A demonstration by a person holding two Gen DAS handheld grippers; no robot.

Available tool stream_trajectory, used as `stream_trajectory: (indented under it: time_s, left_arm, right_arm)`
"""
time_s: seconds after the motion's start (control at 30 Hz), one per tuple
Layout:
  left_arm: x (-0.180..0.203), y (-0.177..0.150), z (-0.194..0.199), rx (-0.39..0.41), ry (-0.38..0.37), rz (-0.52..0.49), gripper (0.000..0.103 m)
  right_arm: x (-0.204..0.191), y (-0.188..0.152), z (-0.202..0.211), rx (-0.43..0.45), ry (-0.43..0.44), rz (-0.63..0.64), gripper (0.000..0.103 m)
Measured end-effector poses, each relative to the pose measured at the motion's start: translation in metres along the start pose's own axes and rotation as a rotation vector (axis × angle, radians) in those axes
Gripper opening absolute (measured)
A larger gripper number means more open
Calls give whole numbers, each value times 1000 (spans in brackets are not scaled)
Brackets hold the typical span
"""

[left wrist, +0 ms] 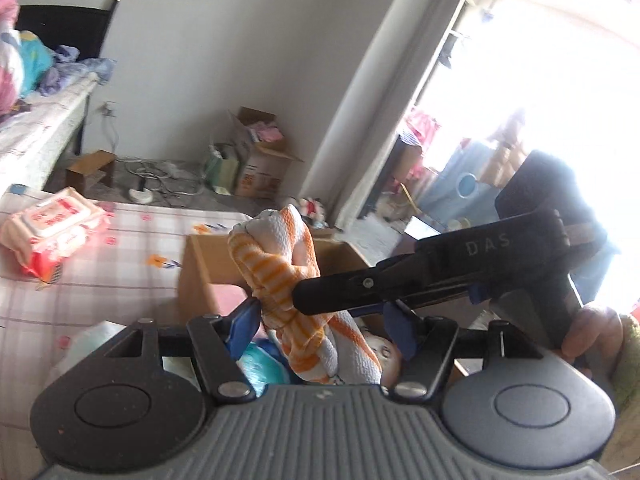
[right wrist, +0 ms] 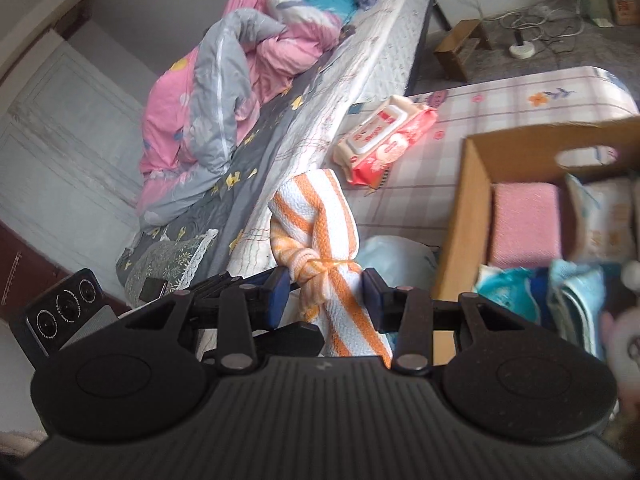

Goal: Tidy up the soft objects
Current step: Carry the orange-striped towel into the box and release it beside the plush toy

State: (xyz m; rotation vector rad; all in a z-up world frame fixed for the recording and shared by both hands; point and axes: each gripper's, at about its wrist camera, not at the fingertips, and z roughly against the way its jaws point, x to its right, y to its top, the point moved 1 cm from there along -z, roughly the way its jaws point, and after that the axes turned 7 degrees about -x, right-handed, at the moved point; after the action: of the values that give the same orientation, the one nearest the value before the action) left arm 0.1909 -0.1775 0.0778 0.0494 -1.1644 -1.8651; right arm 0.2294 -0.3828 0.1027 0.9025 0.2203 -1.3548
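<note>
Both grippers, left gripper (left wrist: 320, 326) and right gripper (right wrist: 325, 294), clamp the orange-and-white striped terry towel (right wrist: 316, 236), held up beside the open cardboard box's (right wrist: 460, 232) near-left corner. Mid-fold I'd guess; next, lower it in.

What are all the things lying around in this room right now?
towel: one, orange and white striped, bunched, between both grippers
cardboard box: one, brown, open, on the checked surface
wet wipes pack: one, red and white, on the checked surface
quilt: one, pink and grey, heaped on the bed
doll: one, pale head, in the box
left gripper: one, black, blue pads, around the towel
right gripper: one, black, around the towel
</note>
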Motion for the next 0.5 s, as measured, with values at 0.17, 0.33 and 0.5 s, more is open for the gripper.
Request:
stream_trajectory:
  time_s: [0.17,0.33,0.5]
  left_arm:
    - [47,-22,-38,-98,-71,-77,68]
    - [45,-39,-53,-152,-67,-60,68]
    - [21,-52,-41,-161,2,-19,68]
  right_arm:
    - [60,-67,67,94,-63,-155,37]
    - [113,-127,101,186,-222,-298,29]
    - [146,-165,96,231,-406,-363,29]
